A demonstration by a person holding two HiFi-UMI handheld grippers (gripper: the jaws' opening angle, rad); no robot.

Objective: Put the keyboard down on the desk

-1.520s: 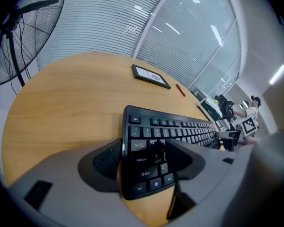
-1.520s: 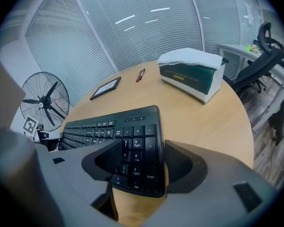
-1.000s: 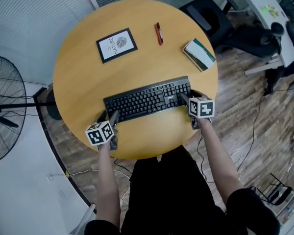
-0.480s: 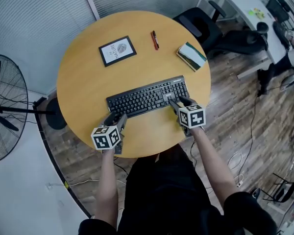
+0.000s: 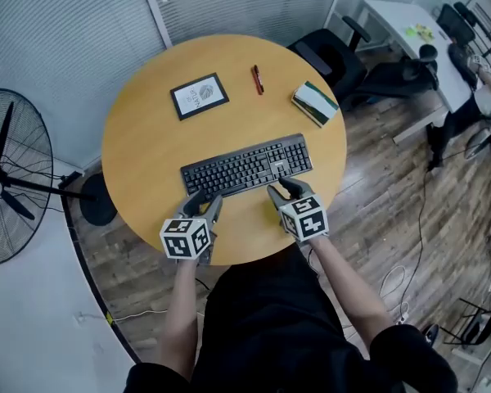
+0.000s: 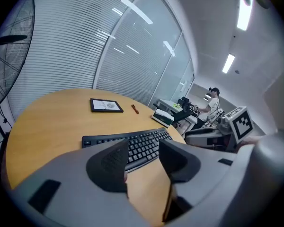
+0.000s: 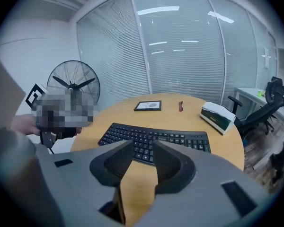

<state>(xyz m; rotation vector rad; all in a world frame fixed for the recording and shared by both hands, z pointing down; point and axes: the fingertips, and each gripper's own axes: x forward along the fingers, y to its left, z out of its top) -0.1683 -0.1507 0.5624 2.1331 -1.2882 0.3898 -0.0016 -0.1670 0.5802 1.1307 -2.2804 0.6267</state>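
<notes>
The black keyboard point(image 5: 245, 166) lies flat on the round wooden table point(image 5: 147, 146), near its front edge. My left gripper point(image 5: 206, 205) hovers just in front of the keyboard's left end, and my right gripper point(image 5: 283, 190) hovers in front of its right end. Neither touches it. Both have just been closing their jaws, with only bare tabletop showing between them. In the left gripper view the gripper point(image 6: 144, 155) looks over the keyboard point(image 6: 142, 141) with a clear gap. In the right gripper view the gripper point(image 7: 143, 160) shows a narrower gap before the keyboard point(image 7: 156, 137).
On the far half of the table lie a framed picture point(image 5: 200, 96), a red pen point(image 5: 256, 79) and a white and green book point(image 5: 315, 103). A standing fan point(image 5: 4, 187) is at the left, office chairs point(image 5: 331, 51) and a white desk point(image 5: 409, 31) behind.
Both grippers have drawn back from the keyboard's two ends toward the person and risen. Their jaws have narrowed. The keyboard stays flat on the table.
</notes>
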